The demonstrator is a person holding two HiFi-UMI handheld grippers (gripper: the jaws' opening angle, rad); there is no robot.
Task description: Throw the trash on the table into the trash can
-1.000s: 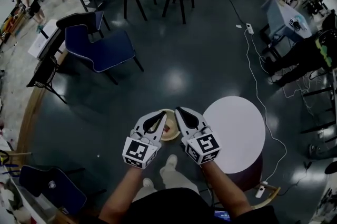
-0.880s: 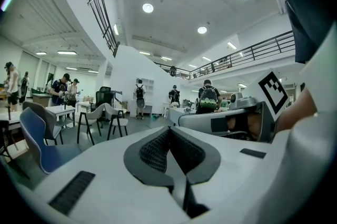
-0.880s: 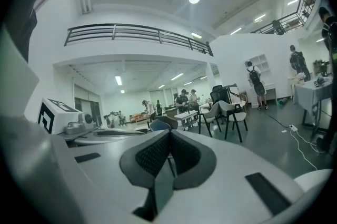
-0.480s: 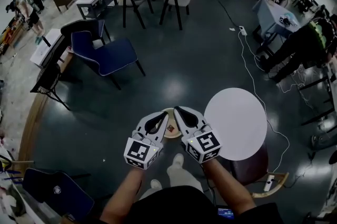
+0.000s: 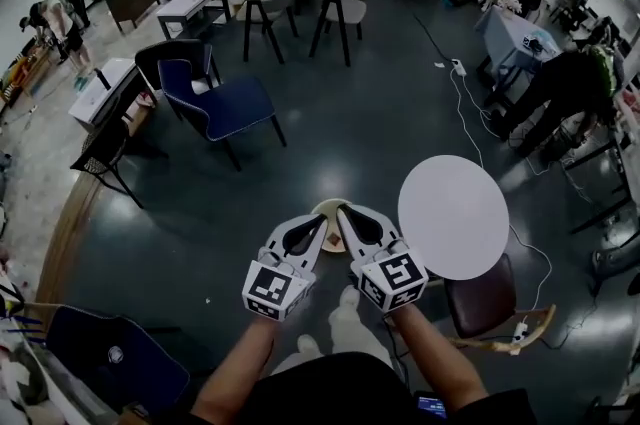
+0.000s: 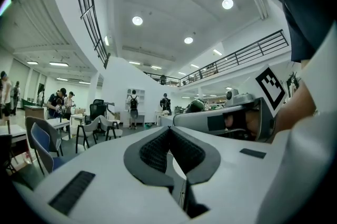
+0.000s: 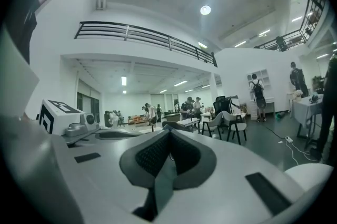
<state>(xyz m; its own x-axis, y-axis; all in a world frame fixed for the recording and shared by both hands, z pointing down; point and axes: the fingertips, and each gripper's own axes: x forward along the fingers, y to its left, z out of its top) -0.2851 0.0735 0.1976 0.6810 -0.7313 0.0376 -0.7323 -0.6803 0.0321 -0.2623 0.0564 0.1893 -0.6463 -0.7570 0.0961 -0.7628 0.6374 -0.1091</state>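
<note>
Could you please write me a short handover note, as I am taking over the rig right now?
Left gripper: fingers closed, pointing level, close beside the right one.
Right gripper: fingers closed, pointing about level.
A round beige thing shows just under both tips. I cannot tell whether the grippers carry it or it stands on the floor.
The white round table is to the right, and no trash shows on its top.
Done: the table looks cleared.
Left: check what the beige thing is and make sure the trash ends up in the can.
</note>
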